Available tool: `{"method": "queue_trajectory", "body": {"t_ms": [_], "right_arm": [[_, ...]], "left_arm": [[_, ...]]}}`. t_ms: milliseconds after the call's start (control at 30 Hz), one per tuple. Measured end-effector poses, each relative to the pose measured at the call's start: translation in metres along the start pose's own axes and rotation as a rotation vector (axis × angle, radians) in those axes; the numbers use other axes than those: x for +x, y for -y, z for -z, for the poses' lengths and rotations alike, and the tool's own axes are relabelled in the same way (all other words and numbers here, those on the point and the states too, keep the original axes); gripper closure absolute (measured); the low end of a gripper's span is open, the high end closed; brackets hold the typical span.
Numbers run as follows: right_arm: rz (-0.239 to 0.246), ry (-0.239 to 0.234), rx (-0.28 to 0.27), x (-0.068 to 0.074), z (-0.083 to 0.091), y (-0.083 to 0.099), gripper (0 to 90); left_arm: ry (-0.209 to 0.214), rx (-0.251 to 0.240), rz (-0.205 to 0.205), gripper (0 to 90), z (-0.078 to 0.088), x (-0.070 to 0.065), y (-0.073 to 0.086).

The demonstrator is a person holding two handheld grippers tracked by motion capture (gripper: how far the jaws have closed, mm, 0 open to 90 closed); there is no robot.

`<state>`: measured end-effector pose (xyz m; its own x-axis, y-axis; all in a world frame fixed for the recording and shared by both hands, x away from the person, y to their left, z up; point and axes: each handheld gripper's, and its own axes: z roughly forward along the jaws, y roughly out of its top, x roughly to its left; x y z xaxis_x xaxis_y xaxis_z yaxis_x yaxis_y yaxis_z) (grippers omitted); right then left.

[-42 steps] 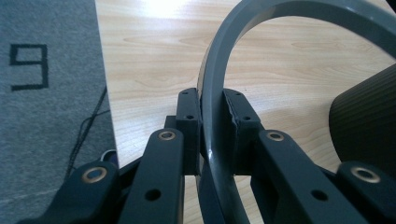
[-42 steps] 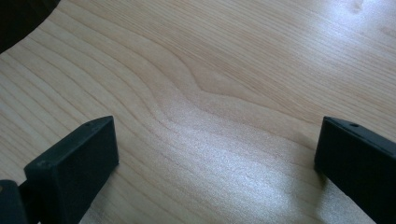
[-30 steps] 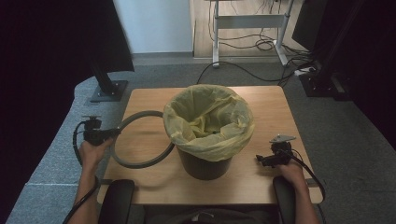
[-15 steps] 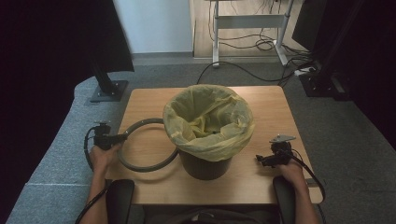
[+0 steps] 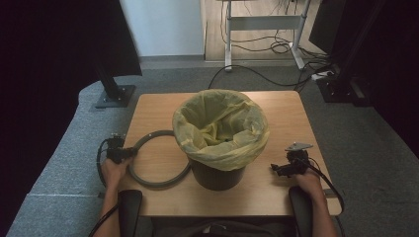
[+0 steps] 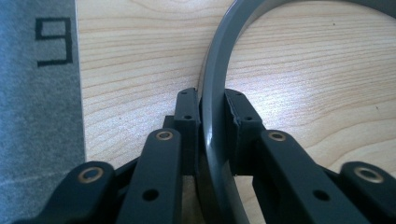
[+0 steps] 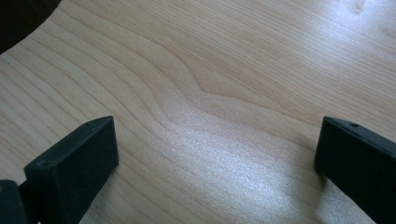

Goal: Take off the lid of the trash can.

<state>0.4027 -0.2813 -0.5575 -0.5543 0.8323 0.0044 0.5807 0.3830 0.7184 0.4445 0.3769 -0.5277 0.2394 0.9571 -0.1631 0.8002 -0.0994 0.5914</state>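
A grey plastic ring (image 5: 157,160) lies low over the wooden table (image 5: 148,113) at the left, its right side tucked beside the bin. My left gripper (image 5: 127,153) is shut on the ring's left edge; in the left gripper view both pads (image 6: 187,114) press the ring's band (image 6: 212,93) from either side. A black bin (image 5: 217,173) lined with a yellow bag (image 5: 220,126) stands at the table's centre. My right gripper (image 5: 279,170) rests low near the table's front right, to the right of the bin, its jaws wide open over bare wood (image 7: 210,107).
Grey carpet (image 5: 74,163) surrounds the table. A monitor stand base (image 5: 114,95) sits beyond the table's far left corner. A desk frame with cables (image 5: 262,29) stands at the back. A dark cabinet (image 5: 360,54) is at the far right.
My left gripper has carried the ring down and toward the table's front, so the ring now sits lower by the bin. The right gripper has stayed put.
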Motion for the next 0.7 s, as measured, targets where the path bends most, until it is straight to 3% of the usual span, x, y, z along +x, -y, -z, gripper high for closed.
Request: {"method": "queue_trajectory", "body": {"t_ms": [133,300,433,567,700], "right_arm": [[0.0,0.0,0.0,0.0,0.0,0.0,0.0],[0.0,0.0,0.0,0.0,0.0,0.0,0.0],[0.0,0.0,0.0,0.0,0.0,0.0,0.0],[0.0,0.0,0.0,0.0,0.0,0.0,0.0],[0.0,0.0,0.0,0.0,0.0,0.0,0.0]], "left_arm": [[0.009,-0.024,-0.017,66.1,0.0,-0.003,0.004],[-0.017,-0.037,-0.115,48.0,-0.003,-0.015,0.009],[0.039,-0.057,-0.128,27.5,-0.005,-0.016,0.012],[0.068,-0.065,-0.142,19.4,-0.007,-0.017,0.014],[0.061,-0.062,-0.185,13.9,-0.009,-0.02,0.016]]}}
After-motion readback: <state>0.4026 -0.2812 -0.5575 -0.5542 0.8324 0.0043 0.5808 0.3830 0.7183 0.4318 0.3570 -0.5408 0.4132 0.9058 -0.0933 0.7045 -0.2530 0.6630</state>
